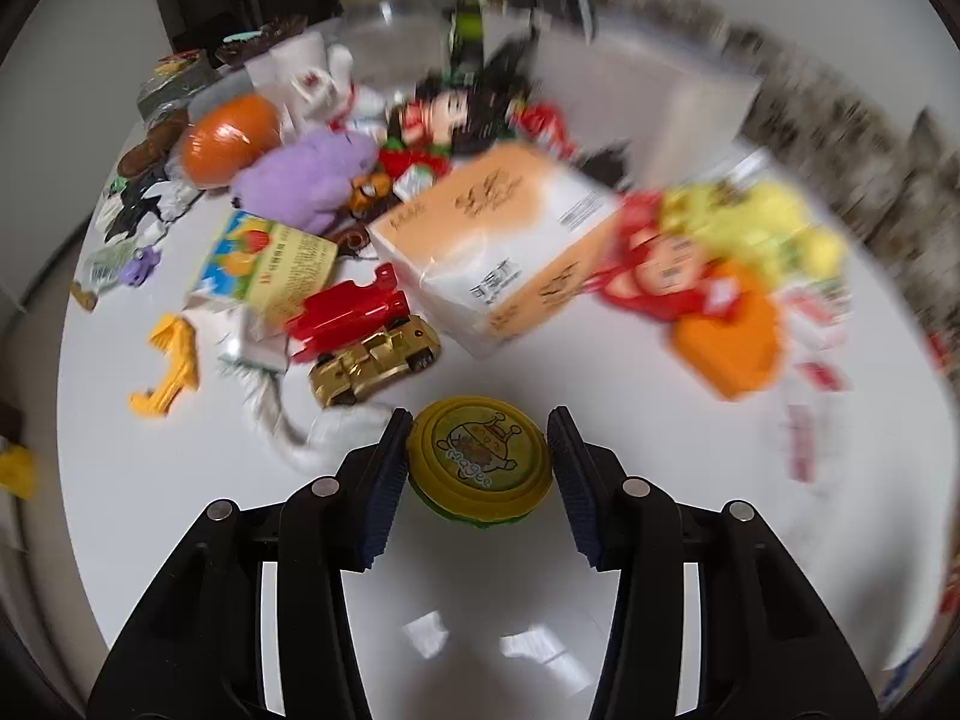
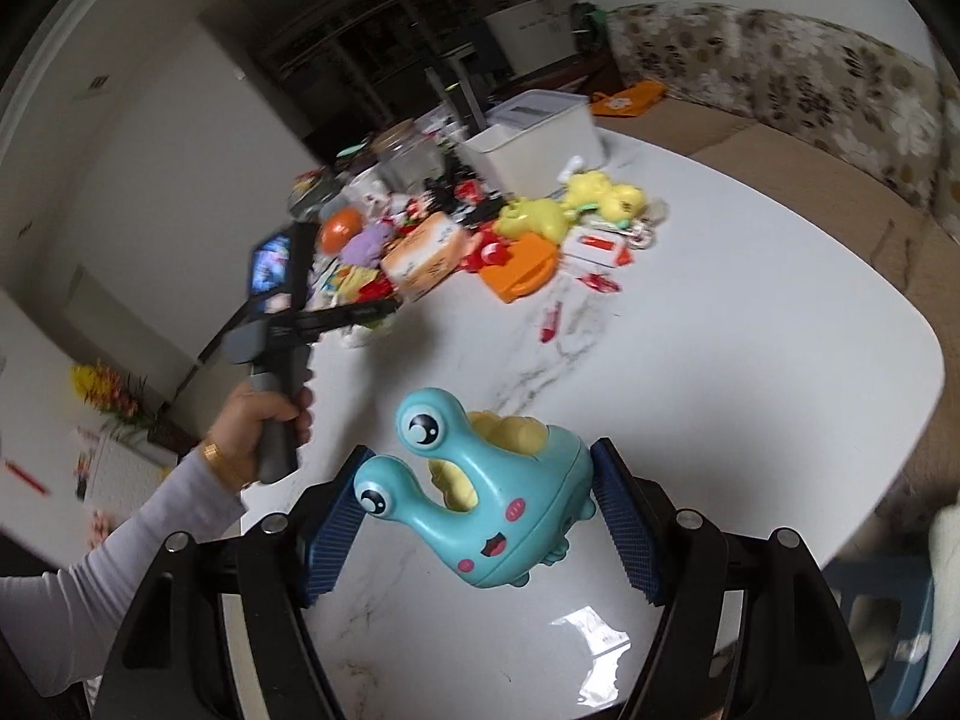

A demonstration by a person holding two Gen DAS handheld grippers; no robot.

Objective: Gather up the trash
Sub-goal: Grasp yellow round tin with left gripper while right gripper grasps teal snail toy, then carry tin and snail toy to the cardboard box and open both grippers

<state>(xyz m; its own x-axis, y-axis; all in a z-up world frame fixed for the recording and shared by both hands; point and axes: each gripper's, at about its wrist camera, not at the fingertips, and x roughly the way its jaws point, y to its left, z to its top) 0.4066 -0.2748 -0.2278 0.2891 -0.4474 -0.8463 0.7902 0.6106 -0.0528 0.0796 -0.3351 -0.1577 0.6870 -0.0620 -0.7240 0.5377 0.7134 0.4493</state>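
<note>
left gripper [image 1: 478, 461] | fingers clamping a round yellow-green disc toy [image 1: 478, 463] | right gripper [image 2: 480, 531] | fingers gripping a teal snail toy [image 2: 480, 507], eyestalks pointing toward 10 o'clock

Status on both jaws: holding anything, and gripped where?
Left gripper: round yellow toy, jaws on its opposite rims. Right gripper: teal snail toy, one jaw at an eye stalk, the other at its rear.

The white surface [image 2: 750, 360] with thin grey veins is shiny and round at the corners. On it lie a tissue pack [image 1: 498, 246], a gold toy car [image 1: 375, 369], a red toy [image 1: 348, 315], a purple plush [image 1: 306, 174], a yellow clip [image 1: 168, 369] and an orange case [image 2: 522, 273]. A white bin [image 2: 534, 141] stands at the back.
</note>
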